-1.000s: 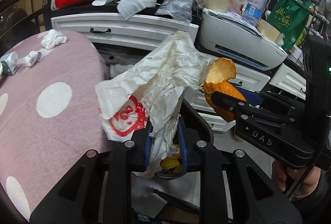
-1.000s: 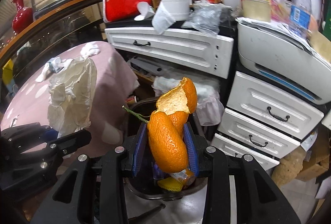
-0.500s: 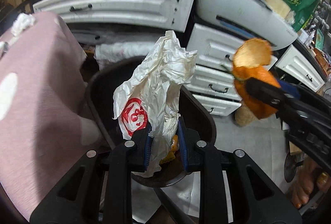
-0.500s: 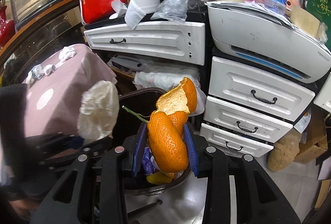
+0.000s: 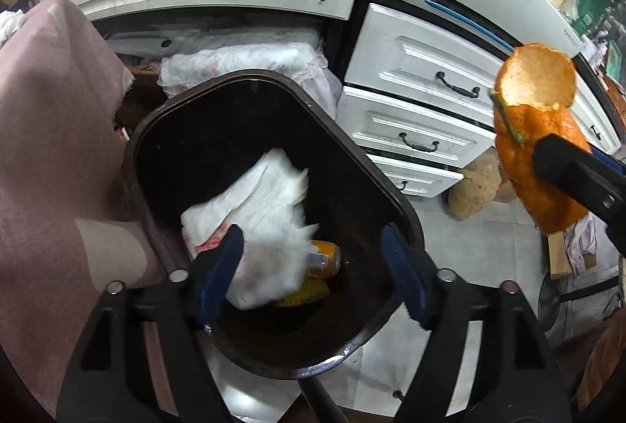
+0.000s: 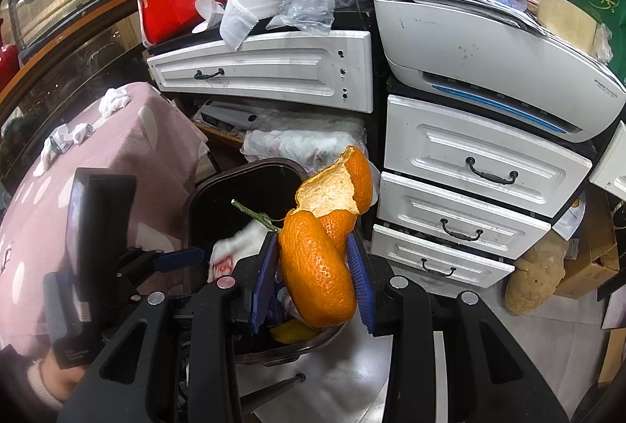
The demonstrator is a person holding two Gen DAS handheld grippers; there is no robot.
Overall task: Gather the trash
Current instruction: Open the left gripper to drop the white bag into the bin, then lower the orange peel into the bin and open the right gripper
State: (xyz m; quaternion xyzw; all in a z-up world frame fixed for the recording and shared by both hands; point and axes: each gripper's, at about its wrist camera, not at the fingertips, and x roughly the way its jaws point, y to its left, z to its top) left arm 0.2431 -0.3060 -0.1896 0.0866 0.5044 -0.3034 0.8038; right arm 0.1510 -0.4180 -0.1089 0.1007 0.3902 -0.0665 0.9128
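My left gripper [image 5: 313,262] is open and empty above the dark trash bin [image 5: 395,196]. The crumpled white paper bag with red print [image 5: 258,223] is blurred inside the bin, over an orange can [image 5: 322,258]. My right gripper [image 6: 313,278] is shut on an orange peel [image 6: 317,266] with a green stem, held at the bin's [image 6: 219,188] right side. The peel also shows at the right of the left wrist view [image 5: 536,133]. The left gripper shows at the left of the right wrist view [image 6: 172,258].
A pink polka-dot tablecloth [image 5: 47,149] hangs left of the bin, with crumpled tissues [image 6: 113,102] on top. White drawers [image 5: 422,102] and a printer [image 6: 489,51] stand behind. A plastic-wrapped bundle [image 5: 242,59] lies behind the bin.
My left gripper opened and let go of the white paper bag, which dropped into the bin. Both grippers moved over the bin. The right gripper still holds the peel.
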